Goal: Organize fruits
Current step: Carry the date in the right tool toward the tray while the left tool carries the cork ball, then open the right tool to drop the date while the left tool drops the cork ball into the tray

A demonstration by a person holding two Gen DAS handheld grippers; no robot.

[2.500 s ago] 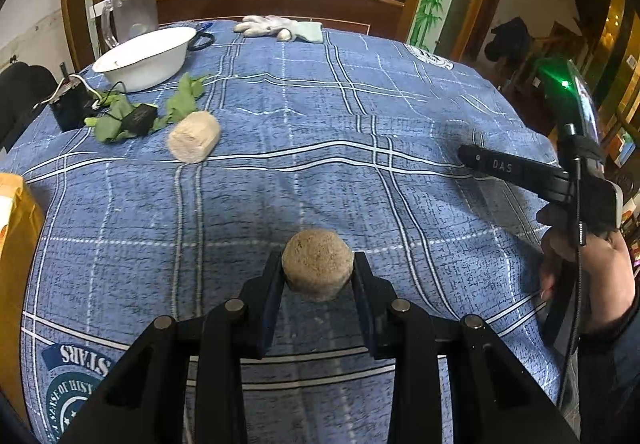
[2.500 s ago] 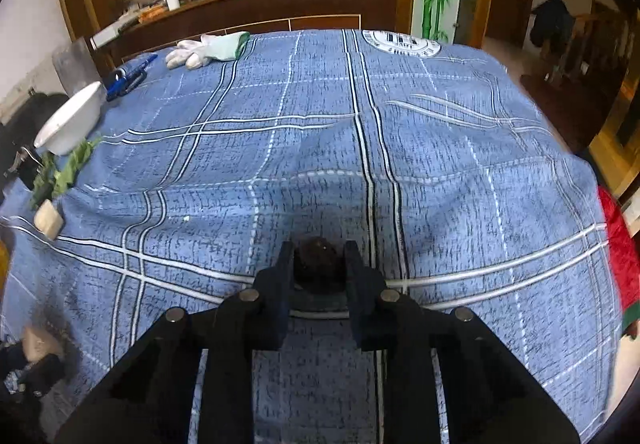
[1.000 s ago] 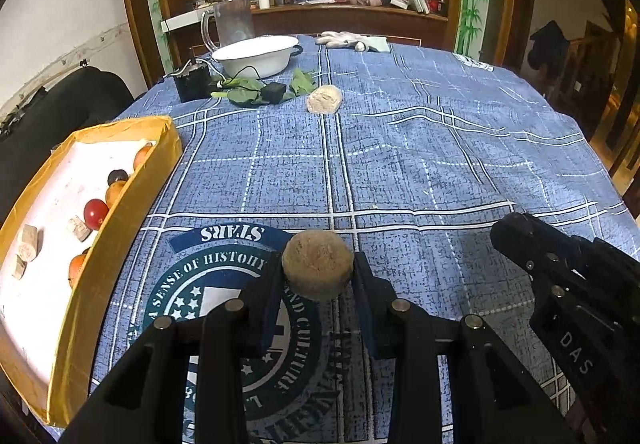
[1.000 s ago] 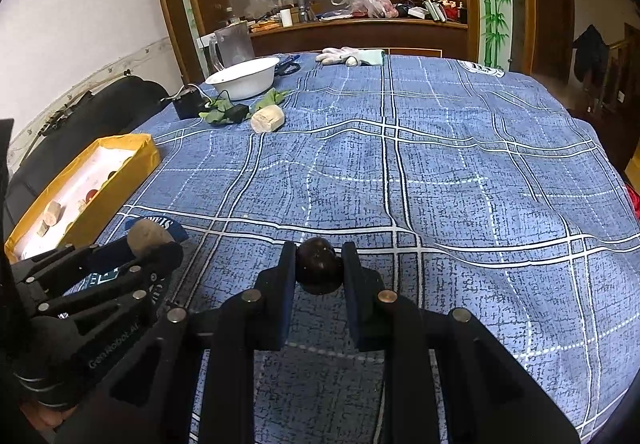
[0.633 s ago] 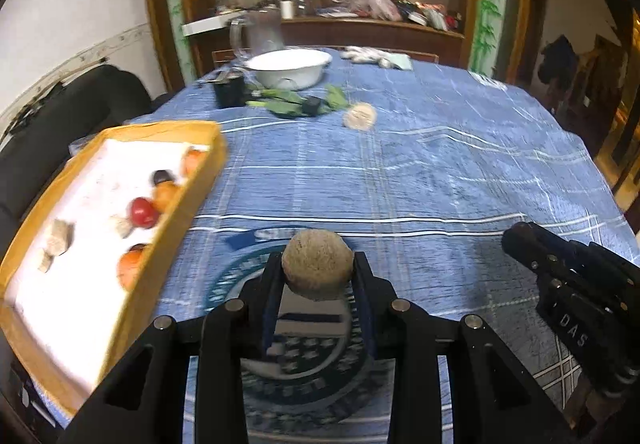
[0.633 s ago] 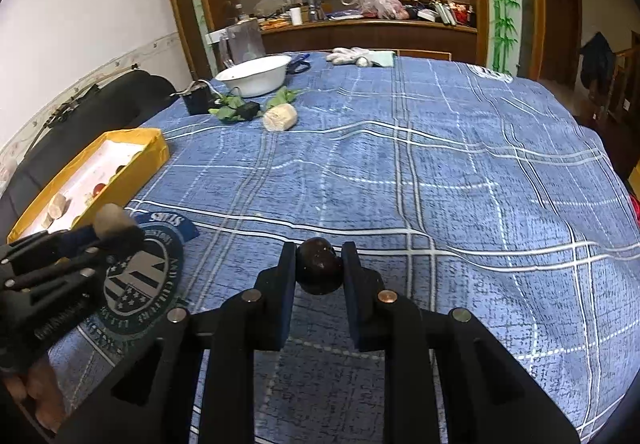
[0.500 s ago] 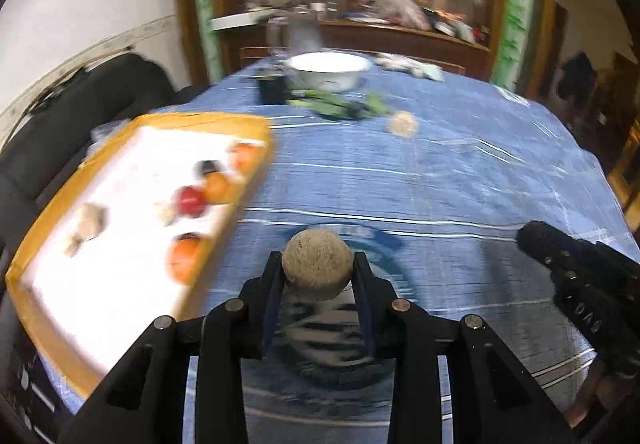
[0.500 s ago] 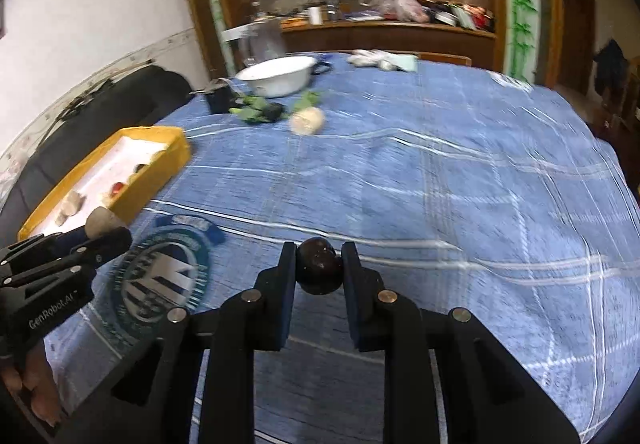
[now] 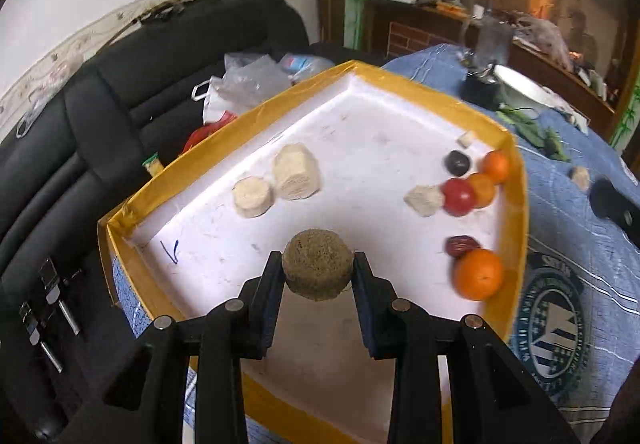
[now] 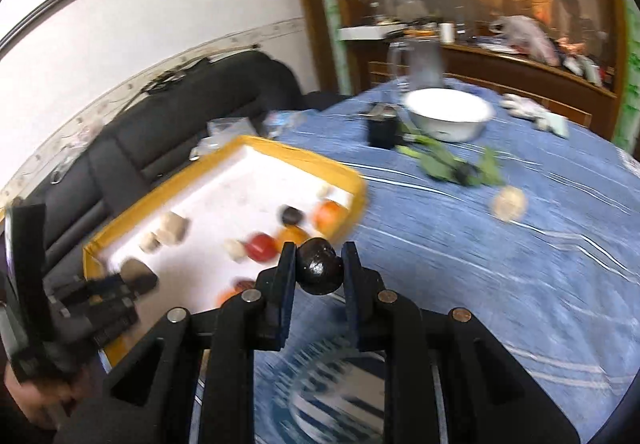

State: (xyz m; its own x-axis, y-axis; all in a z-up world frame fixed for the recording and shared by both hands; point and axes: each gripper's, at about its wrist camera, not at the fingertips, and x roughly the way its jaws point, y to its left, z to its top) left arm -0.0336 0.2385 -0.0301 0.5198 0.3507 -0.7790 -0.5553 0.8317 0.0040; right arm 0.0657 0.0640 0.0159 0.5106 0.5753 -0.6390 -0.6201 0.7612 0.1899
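While poised above the yellow-walled tray [image 9: 516, 180], clamped by the left gripper [image 9: 317, 276] around a rough brown ball [image 9: 317, 270], both pads pressed to its sides, ball held clear of the white floor. Clamped likewise by the right gripper [image 10: 319, 271] around a small dark fruit [image 10: 319, 270], hovering over the blue cloth [image 10: 500, 264] just beside the tray's [image 10: 352, 180] near corner, not yet over it.

Step in hand, as judged: delivery of both pieces into the tray. Next for the left: lower toward the bare floor ahead, then release; plenty of open white straight in front. Better set near the two pale chunks [image 9: 276, 180] if sorting by kind is wanted, though uncertain whether that is the rule. Next for the right: carry leftward across the yellow wall, high enough to clear it.

Already lying along the tray's right wall: oranges [image 9: 478, 274], a red tomato [image 9: 457, 196], a dark plum [image 9: 458, 163], a date [image 9: 462, 246], pale bits. Round, so likely to roll if nudged.

Further off on the cloth: white bowl [image 10: 448, 114], green leaves [image 10: 452, 162], one pale chunk [image 10: 509, 202] not yet collected. Main hazard: two grippers converging on one tray, with the left one [image 10: 136, 280] occupying the near end in the right view. Much motion blur in that view, so finer detail unclear.
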